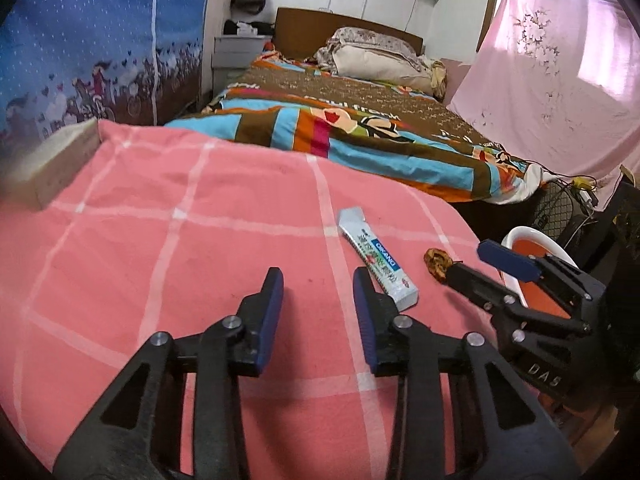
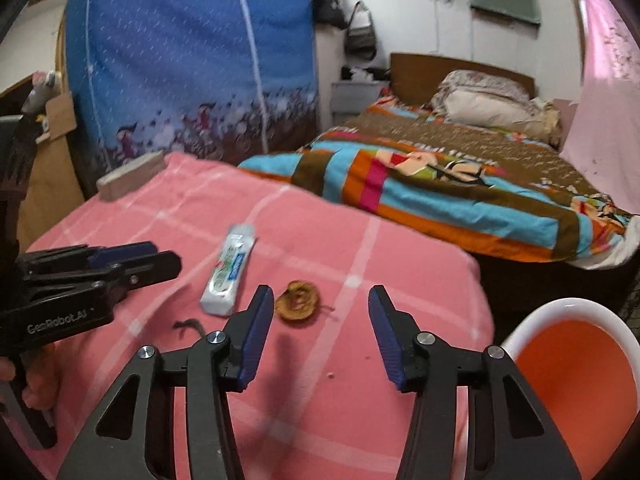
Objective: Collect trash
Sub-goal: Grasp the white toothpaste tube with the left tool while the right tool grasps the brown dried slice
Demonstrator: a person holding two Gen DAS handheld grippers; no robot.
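The toothpaste tube (image 1: 376,258) lay lengthwise just right of the left gripper (image 1: 318,280), whose jaws stood part open and empty; the right gripper (image 2: 320,300), likewise empty, faced the brown scrap (image 2: 298,300).

striped bed quilt (image 1: 360,128), blue wardrobe cover (image 2: 192,60), pink curtain (image 1: 560,92), perhaps handbags (image 2: 360,36)

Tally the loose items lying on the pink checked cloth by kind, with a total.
Toothpaste tube: 1
Brown dried fruit piece: 1
Pale block at the cloth's far corner: 1
Dark scrap of string: 1
Total: 4
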